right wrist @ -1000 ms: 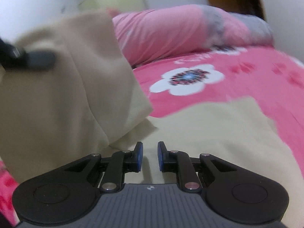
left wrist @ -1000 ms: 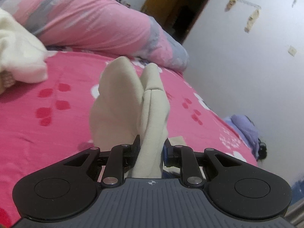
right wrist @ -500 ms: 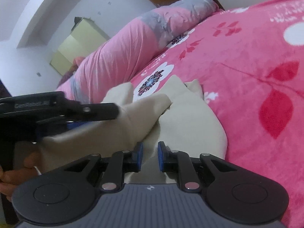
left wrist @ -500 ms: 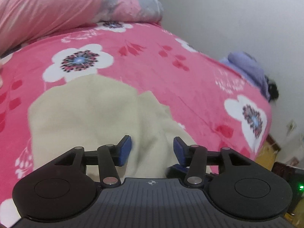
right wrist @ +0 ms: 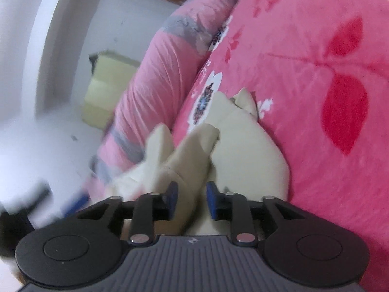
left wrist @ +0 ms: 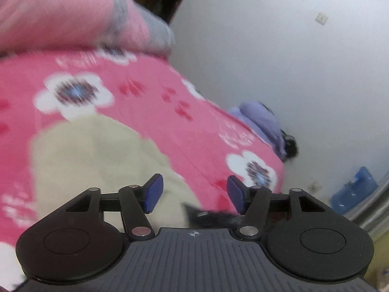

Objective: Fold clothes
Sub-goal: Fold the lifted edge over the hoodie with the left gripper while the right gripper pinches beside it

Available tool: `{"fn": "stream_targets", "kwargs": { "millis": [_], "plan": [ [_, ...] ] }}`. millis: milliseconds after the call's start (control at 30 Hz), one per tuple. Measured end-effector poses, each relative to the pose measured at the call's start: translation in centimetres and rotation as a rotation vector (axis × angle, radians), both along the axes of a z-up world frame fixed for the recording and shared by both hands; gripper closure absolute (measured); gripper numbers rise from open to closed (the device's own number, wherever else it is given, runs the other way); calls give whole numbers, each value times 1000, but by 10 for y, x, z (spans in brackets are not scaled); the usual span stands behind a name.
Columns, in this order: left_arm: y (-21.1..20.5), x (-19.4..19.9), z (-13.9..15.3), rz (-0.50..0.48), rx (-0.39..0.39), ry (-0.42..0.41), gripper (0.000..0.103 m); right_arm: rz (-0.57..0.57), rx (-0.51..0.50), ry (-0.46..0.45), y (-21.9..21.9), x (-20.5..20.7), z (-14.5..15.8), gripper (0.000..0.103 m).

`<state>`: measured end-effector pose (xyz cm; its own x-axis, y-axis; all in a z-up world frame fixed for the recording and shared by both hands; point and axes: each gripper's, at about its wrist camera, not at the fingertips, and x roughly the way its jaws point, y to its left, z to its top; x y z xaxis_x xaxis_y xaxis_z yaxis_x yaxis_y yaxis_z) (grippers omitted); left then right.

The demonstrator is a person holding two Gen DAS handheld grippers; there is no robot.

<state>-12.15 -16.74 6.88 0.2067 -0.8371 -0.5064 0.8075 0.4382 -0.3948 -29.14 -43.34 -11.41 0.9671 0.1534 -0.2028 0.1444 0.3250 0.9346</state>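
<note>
Two grippers work one cream garment on your pink floral bed. Nearest, your right gripper has its fingers opening with a ridge of the cloth standing between them, seemingly to let a fold drop onto the layer lying flat beyond. Your left gripper spreads its fingers with nothing between them, the garment lying beneath and beyond, so that side already looks released. Farther off, a rolled pink-and-grey quilt lies along the bed's far edge, clear of the folding, with a purple bundle against the wall.
</note>
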Motion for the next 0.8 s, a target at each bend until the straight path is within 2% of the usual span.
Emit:
{"fn": "stream_targets", "kwargs": {
  "millis": [33,100,167,233,333,400,467,500,533,567,600,633,733,800],
  "plan": [
    [10,-2,-1,11,3,-29,39,3,42,-20,-1,-1,-1,59],
    [25,-7,-7,18,18,-75,39,17,118,-57,-6,1,-2,57],
    [36,-14,-17,5,41,-109,39,40,158,-45,-10,9,-2,49],
    [39,-23,-27,-20,70,-157,38,67,161,-12,-11,22,2,37],
    [36,-33,-47,-28,115,-215,34,107,128,32,-14,41,15,27],
    [35,-34,-59,6,113,-228,31,126,117,68,-17,56,19,26],
    [32,-32,-68,17,86,-206,30,148,94,133,-17,74,22,26],
    [31,-32,-71,18,74,-192,31,162,77,153,-16,82,24,29],
    [28,-31,-74,19,63,-177,32,167,49,163,-14,88,28,44],
    [27,-32,-77,11,60,-167,35,172,22,172,-13,95,32,51],
    [25,-33,-79,1,60,-158,36,183,14,157,-13,99,37,64],
    [24,-35,-81,-10,62,-157,38,192,4,125,-11,101,43,72],
    [20,-42,-86,-32,63,-179,39,204,-58,55,-7,105,57,72],
    [18,-41,-91,-39,62,-173,39,199,-75,101,-8,105,50,70]
  ]
}}
